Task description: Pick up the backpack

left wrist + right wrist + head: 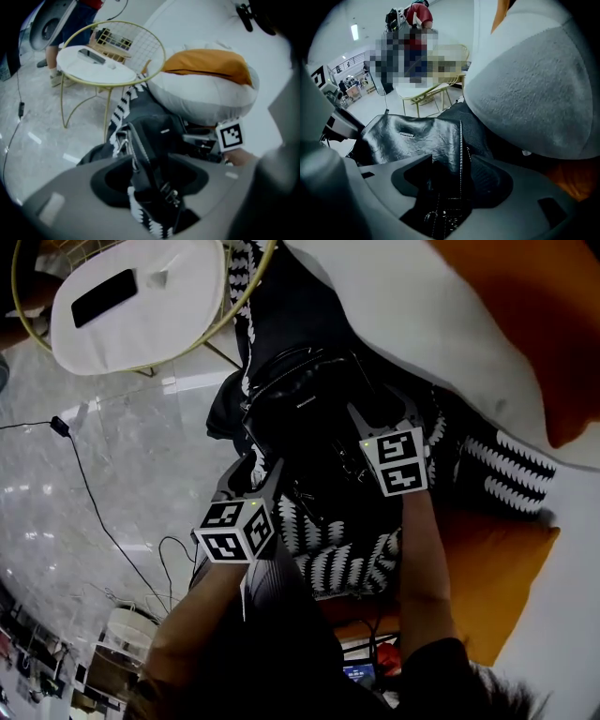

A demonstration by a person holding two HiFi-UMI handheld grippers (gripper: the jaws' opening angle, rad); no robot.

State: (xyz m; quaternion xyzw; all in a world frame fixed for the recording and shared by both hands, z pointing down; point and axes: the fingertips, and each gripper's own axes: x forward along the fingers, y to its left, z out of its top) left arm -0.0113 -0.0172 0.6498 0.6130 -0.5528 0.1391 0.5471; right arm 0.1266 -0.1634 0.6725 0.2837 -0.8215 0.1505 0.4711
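The black leather backpack [300,399] lies against a white and orange sofa, on a black-and-white patterned throw [347,559]. My left gripper [253,467] reaches down at the backpack's near left side. In the left gripper view its jaws [150,176] stand wide apart, and a black backpack strap [143,145] with a buckle runs between them without being pinched. My right gripper [382,411] sits at the backpack's right side. In the right gripper view its jaws [454,185] are spread around a stitched fold of the backpack [417,136], clear of it on both sides.
A round white table [141,296] with a gold wire rim stands at the upper left, with a black phone [103,298] on it. A black cable [94,502] trails over the marble floor. A large white cushion [441,324] and an orange cushion [487,568] flank the backpack.
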